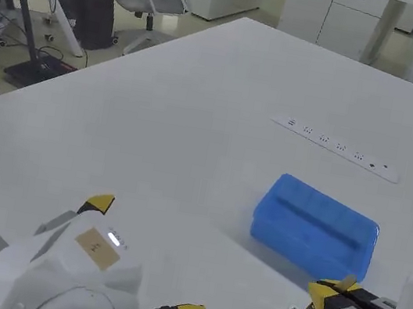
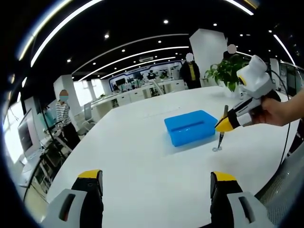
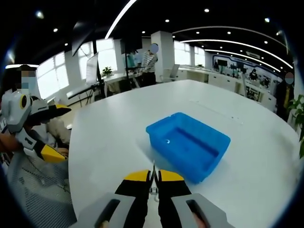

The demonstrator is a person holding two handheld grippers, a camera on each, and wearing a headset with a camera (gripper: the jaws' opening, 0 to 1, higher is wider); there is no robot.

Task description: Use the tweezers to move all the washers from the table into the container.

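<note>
Your right gripper (image 1: pixel 324 291) has its jaws squeezed on the tweezers (image 2: pixel 223 124). The tweezer tips point down at a washer (image 2: pixel 216 149) on the surface (image 1: pixel 196 121), just beside the blue container (image 1: pixel 315 224). Pinch the washer softly, lift it straight up, then carry it over the rim. Your left gripper (image 2: pixel 156 176) holds nothing, and its jaws are wide apart.

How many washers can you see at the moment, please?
2. One washer lies on the table at the tip of the tweezers, near the blue container. A small glint inside the container looks like a second. More may be hidden.
</note>
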